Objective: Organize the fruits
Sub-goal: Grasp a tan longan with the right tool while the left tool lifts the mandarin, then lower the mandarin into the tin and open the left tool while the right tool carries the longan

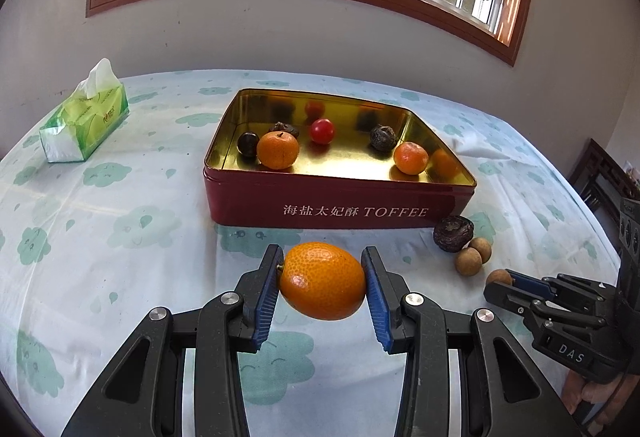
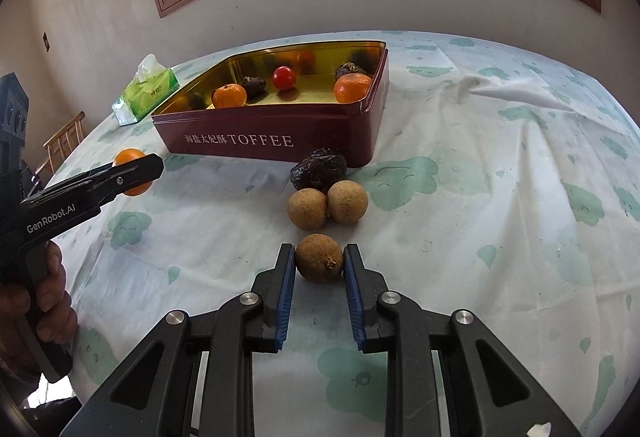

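My left gripper [image 1: 322, 279] is shut on an orange kumquat [image 1: 322, 280], held just above the tablecloth in front of the red toffee tin [image 1: 340, 203]. My right gripper [image 2: 319, 261] is shut on a brown longan [image 2: 319, 257] resting low on the cloth. Beyond it lie two more longans [image 2: 328, 207] and a dark wrinkled date [image 2: 319, 169]. Inside the tin [image 2: 276, 141] sit two small oranges [image 1: 278, 150], a red cherry tomato [image 1: 322, 131] and dark dried fruits [image 1: 383, 137]. In the right wrist view the left gripper [image 2: 136, 171] with its kumquat shows at the left.
A green tissue pack [image 1: 86, 121] lies at the table's far left. The white cloth with green prints [image 2: 500, 197] covers the table and has a fold at the far right. A wall and window stand behind. A wooden chair [image 2: 64, 141] sits past the left edge.
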{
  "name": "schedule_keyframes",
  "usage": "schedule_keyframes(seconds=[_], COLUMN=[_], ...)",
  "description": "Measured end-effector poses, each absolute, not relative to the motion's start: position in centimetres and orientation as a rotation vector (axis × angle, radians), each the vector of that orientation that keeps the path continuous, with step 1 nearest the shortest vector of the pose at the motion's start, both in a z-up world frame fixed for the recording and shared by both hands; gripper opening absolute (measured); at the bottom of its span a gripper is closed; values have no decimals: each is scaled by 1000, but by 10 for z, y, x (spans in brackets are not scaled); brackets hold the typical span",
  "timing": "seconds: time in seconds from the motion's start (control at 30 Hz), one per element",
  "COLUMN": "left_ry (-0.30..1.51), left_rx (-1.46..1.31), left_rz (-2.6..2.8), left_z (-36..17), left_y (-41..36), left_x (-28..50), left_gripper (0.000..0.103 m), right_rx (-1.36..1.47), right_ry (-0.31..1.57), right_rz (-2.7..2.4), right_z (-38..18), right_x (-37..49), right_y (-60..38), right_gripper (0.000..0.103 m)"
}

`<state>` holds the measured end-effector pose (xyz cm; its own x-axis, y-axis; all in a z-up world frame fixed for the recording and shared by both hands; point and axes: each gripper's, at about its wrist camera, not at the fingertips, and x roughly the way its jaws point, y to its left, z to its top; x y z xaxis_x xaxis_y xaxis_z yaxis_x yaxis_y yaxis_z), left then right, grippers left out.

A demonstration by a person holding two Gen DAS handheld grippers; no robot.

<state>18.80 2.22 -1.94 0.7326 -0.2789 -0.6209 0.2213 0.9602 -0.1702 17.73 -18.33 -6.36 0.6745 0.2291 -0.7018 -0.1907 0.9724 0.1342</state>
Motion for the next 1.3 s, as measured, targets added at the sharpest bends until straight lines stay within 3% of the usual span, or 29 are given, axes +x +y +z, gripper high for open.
schedule_keyframes(seconds=[0.7,1.3], left_ry=[608,556], left_rx=[-24,-42], left_rz=[-237,-186], left_z=[5,45], left_y=[6,2], left_x=[170,205], left_gripper=[41,41], right_rx=[113,108], right_ry=[622,562], right_rz=[272,281], right_z=[7,39], right_x=[155,185], right_y=[-170,-165], right_gripper=[23,23])
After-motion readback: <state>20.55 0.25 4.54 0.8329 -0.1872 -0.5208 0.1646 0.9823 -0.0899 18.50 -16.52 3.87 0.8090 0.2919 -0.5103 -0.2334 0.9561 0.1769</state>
